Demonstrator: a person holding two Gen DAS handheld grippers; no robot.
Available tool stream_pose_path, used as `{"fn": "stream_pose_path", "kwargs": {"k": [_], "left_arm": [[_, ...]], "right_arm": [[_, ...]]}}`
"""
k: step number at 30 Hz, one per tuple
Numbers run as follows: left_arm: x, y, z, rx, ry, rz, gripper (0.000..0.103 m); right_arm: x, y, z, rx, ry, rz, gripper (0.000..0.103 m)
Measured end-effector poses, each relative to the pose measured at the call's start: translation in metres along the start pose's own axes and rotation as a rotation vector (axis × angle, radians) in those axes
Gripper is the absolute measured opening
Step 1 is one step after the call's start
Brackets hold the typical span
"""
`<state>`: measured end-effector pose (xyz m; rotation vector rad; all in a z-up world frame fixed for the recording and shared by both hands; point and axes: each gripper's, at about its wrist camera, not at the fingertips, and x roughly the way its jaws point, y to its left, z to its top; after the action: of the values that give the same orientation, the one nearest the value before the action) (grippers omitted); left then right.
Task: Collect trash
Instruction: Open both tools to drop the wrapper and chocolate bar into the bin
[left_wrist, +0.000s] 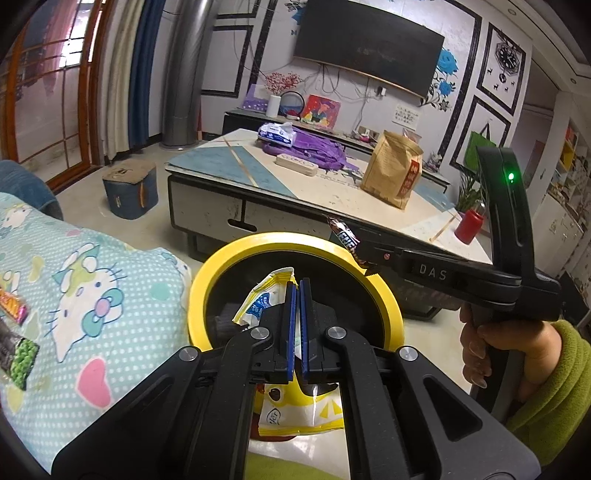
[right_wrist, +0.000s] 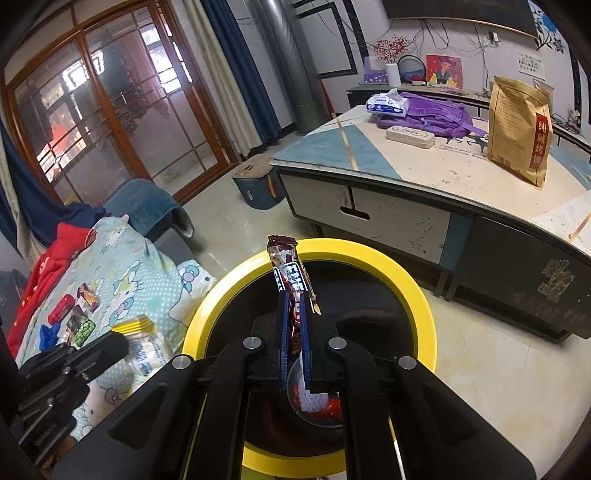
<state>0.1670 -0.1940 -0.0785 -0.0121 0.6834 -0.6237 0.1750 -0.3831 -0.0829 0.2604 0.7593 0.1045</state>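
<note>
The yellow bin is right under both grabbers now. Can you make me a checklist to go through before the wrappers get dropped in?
1. Left gripper shut on the yellow and white wrapper: ok.
2. Right gripper shut on the brown candy wrapper: ok.
3. Yellow and white wrapper over the mouth of the yellow bin: ok.
4. Brown candy wrapper over the bin's mouth: ok, though its top end reaches to the far rim.
5. Room left in the bin: cannot tell; the inside is dark, and some trash already lies at the bottom.
6. More trash to fetch afterwards: not ok, small packets remain on the blanket.
</note>
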Motion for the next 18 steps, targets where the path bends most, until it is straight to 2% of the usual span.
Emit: {"fn": "stream_pose_path", "kwargs": {"k": [10,11,13,15,16,17,18], "left_arm": [[0.022,0.003,0.004,-0.003,0.029,-0.022,0.001],[0.025,0.004,0.003,-0.007,0.036,-0.018,0.001],[0.027,0.008,0.002,-0.023,0.045,-0.016,0.002],[0.028,0.011,0.001,-0.037,0.051,-0.013,0.018],[0.027,0.013,0.001,-0.044,0.053,0.001,0.036],[0.026,0.014,0.000,-0.050,0.053,0.007,0.044],[0.025,0.016,-0.001,-0.061,0.053,0.002,0.044]], "right_arm": [[0.008,-0.012,-0.002,0.033,0.029,0.001,0.008],[0.009,-0.013,-0.002,0.041,0.030,-0.001,0.009],[0.010,-0.016,-0.002,0.057,0.033,-0.003,0.018],[0.009,-0.020,-0.002,0.074,0.030,-0.004,0.033],[0.009,-0.021,-0.002,0.081,0.027,-0.006,0.034],[0.009,-0.022,-0.002,0.084,0.025,-0.010,0.034],[0.009,-0.023,-0.001,0.087,0.025,-0.012,0.036]]}}
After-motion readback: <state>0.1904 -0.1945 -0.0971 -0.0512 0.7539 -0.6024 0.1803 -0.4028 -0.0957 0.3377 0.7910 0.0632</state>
